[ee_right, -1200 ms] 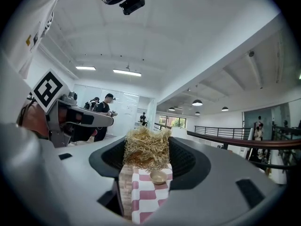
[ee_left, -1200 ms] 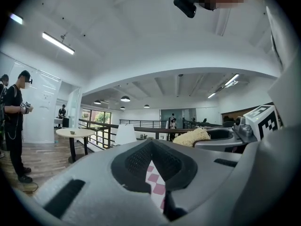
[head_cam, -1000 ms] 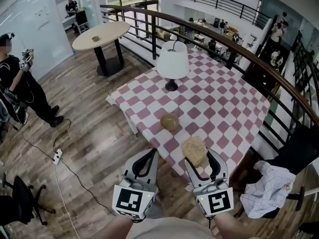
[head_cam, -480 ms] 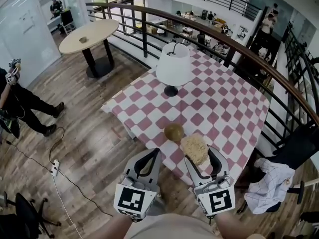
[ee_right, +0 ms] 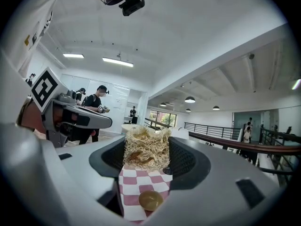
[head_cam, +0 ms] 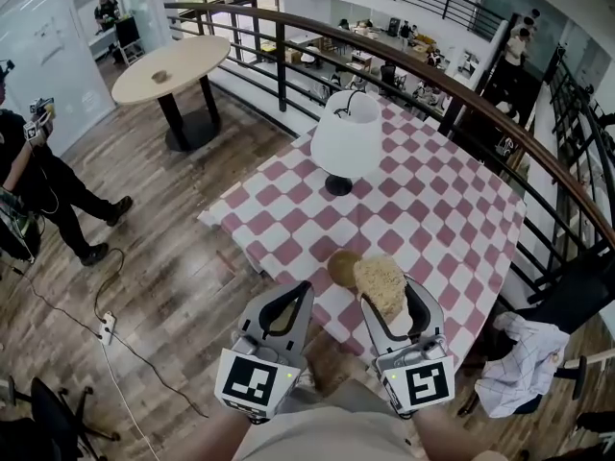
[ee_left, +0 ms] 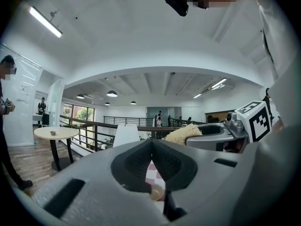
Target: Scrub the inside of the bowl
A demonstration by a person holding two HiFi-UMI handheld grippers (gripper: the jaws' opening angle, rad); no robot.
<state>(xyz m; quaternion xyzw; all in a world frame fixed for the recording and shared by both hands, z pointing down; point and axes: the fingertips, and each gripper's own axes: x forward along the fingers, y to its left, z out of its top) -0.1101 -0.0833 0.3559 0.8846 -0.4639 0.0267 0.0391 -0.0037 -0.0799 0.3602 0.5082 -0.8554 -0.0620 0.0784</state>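
Note:
A small tan bowl (head_cam: 339, 267) stands near the front edge of the red-and-white checked table (head_cam: 432, 200). My right gripper (head_cam: 387, 292) is shut on a straw-coloured loofah scrubber (head_cam: 381, 283), held above and just right of the bowl, hiding its right side. In the right gripper view the scrubber (ee_right: 146, 147) fills the jaws of this gripper (ee_right: 146, 149), with the bowl (ee_right: 150, 200) below on the table (ee_right: 141, 182). My left gripper (head_cam: 304, 291) hangs left of the bowl over the floor, shut and empty. Its view shows the left gripper (ee_left: 151, 143) with tips touching and the bowl (ee_left: 156, 192) beneath.
A white-shaded lamp (head_cam: 347, 137) stands at the table's far side. A dark railing (head_cam: 452, 84) curves behind the table. A round table (head_cam: 171, 70) and a person (head_cam: 38, 181) are to the left on the wood floor. A chair with cloth (head_cam: 524, 363) stands at right.
The table and bowl have come closer to both grippers. The scrubber now overlaps the bowl's right side in the head view. Both grippers keep their hold as before.

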